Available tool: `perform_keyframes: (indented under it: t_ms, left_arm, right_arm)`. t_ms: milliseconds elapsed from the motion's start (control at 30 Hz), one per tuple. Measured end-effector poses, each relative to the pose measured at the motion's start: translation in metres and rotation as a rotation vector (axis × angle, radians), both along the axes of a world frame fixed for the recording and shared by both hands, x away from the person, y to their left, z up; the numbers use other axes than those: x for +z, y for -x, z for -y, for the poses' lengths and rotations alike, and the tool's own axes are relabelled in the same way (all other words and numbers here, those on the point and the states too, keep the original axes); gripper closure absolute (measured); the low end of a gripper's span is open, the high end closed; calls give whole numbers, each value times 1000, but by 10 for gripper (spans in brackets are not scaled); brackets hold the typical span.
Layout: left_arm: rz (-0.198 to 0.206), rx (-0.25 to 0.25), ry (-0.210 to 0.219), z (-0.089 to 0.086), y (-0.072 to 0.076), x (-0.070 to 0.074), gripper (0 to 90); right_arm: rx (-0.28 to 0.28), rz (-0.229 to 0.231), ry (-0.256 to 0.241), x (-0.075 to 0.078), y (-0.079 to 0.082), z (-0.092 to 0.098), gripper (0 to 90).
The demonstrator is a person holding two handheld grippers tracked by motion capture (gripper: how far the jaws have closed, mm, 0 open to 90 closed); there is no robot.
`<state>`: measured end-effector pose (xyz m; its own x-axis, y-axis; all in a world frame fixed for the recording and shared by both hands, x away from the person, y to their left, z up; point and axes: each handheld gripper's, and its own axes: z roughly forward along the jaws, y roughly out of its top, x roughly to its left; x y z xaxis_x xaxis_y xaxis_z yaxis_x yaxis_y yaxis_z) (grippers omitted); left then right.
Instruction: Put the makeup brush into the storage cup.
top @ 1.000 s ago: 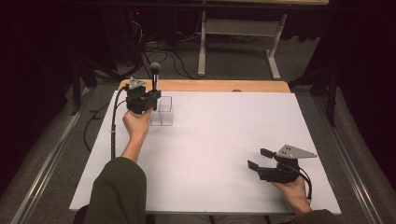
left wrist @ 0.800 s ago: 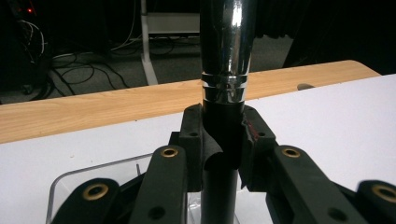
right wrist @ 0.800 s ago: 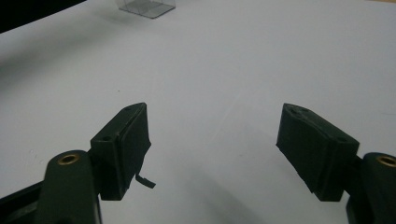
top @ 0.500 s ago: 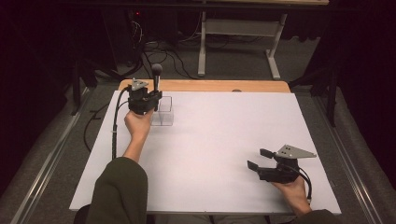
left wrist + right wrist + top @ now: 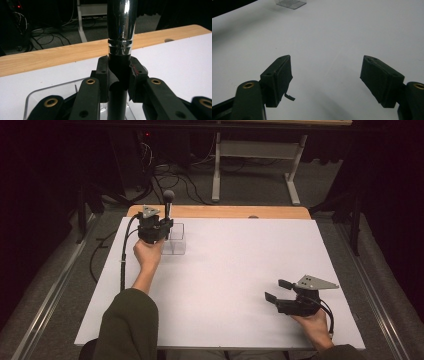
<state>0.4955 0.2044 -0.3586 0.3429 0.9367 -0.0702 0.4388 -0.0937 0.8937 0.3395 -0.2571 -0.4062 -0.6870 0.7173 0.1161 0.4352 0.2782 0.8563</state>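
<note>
My left gripper (image 5: 164,226) (image 5: 119,73) is shut on the black handle of a brush (image 5: 168,204) (image 5: 121,30). The brush stands upright, with a chrome collar and a dark rounded head at the top. It is held at the left edge of a small clear plastic box (image 5: 175,241) (image 5: 31,98) at the far left of the white table. The handle's lower end runs down behind the jaws toward the box. My right gripper (image 5: 276,290) (image 5: 327,77) rests open near the front right of the table, with nothing between its fingers. The clear box (image 5: 291,3) shows far off.
A white sheet (image 5: 235,270) covers the table, and a wooden strip (image 5: 225,212) runs along its far edge. Cables (image 5: 175,175) and a desk frame (image 5: 250,150) lie on the floor beyond. The left gripper's cable (image 5: 123,255) trails along the person's forearm.
The left gripper and the brush have edged slightly right toward the box. The right gripper has not moved.
</note>
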Motion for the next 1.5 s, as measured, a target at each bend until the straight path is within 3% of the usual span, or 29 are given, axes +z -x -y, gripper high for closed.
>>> perform_keyframes:
  t_ms: [567, 1167, 1267, 1333, 1500]
  left_arm:
    - [-61, -9, -37, 1, -2, -6, 734]
    - [-94, -5, -17, -1, -3, -9, 727]
    - [-100, -4, -21, -1, -3, -8, 692]
    - [-105, 2, -30, -1, -2, -9, 618]
    - [-96, -9, -9, -2, 2, -8, 545]
  right_arm:
    - [2, -6, 4, 0, 0, -1, 267]
    - [3, -7, 6, -1, 0, -1, 267]
    - [2, -9, 6, -1, 0, -1, 267]
    - [2, -10, 4, -1, 0, -2, 267]
    - [2, -8, 5, -1, 0, -2, 267]
